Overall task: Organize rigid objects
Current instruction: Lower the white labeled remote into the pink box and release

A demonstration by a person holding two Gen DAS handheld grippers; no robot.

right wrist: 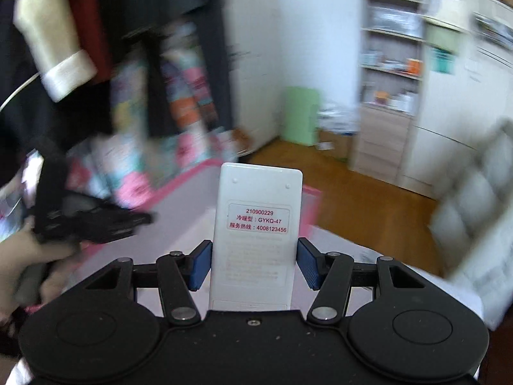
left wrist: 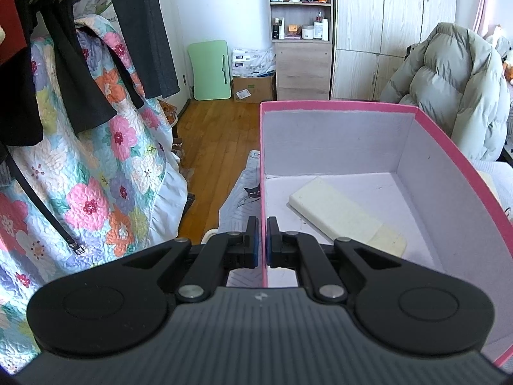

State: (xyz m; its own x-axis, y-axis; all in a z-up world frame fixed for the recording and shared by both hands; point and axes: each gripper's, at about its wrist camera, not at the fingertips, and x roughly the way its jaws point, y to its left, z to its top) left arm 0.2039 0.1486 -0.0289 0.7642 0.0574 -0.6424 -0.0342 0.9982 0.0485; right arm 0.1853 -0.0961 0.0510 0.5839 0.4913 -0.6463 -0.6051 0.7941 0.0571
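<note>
Left gripper [left wrist: 262, 240]: black, blue pads, jaws pressed together on the near wall of the box [left wrist: 263, 192], one finger inside, one outside

Box: pink outside, pale lilac inside, open top, standing on a light printed cloth [left wrist: 239, 199]; a cream slab [left wrist: 346, 215] lies flat and diagonal on its floor, near the front

Right gripper [right wrist: 255, 264]: black, blue pads, jaws clamped on the sides of a remote [right wrist: 256, 224], which stands upright between them, back side to the camera, with a red-printed label near its middle; the box's pink rim [right wrist: 312, 191] shows blurred just behind it

Hand [right wrist: 35, 256]: at the left edge of the right wrist view, gripping the left gripper's handle

Surroundings, left wrist view: floral quilt [left wrist: 96, 176] and dark garments [left wrist: 80, 64] hanging at left; wood floor [left wrist: 218, 134]; green board [left wrist: 211, 70] against the wall; shelf unit [left wrist: 301, 32] with jars; grey puffer coat [left wrist: 455, 89] at right
</note>
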